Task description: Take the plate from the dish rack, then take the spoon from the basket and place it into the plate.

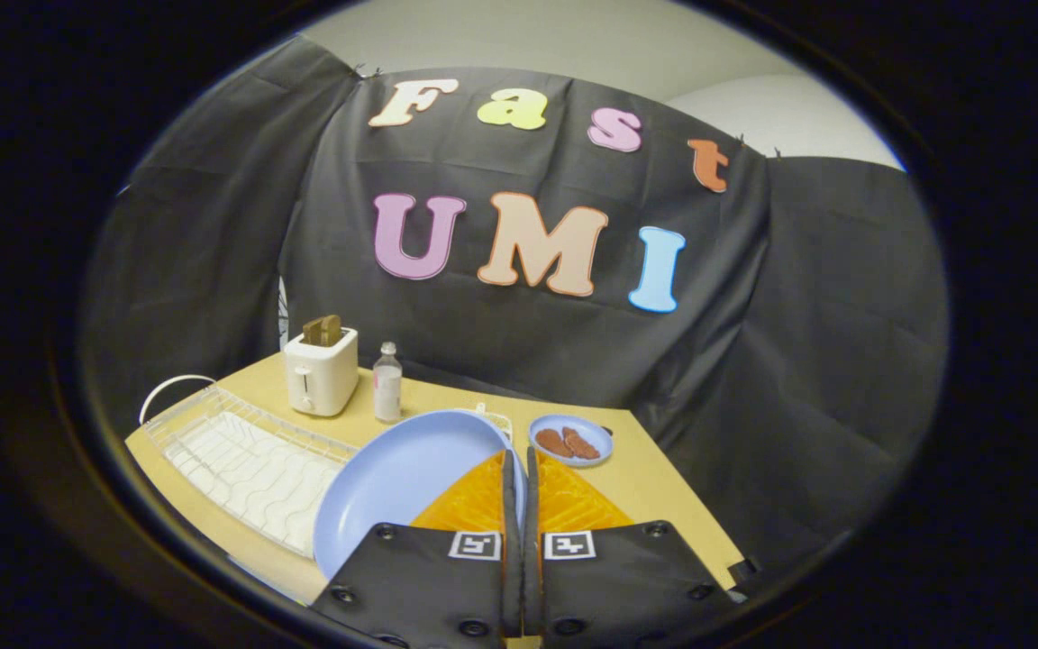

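Note:
My gripper point(519, 460) is shut on the rim of a light blue plate point(402, 487), which stands tilted on edge to the left of the orange fingers point(474, 505), up off the wooden table point(654, 487). The white wire dish rack point(240, 455) lies to the left, beneath and beyond the plate, with nothing in it. Just past the plate's upper rim a sliver of a white wire basket point(499, 419) peeks out; what it holds is hidden by the plate.
A white toaster point(321, 370) with toast in it and a small clear bottle point(386, 383) stand at the table's back. A small blue dish point(571, 439) with two brown sausages sits just beyond the fingertips, to the right.

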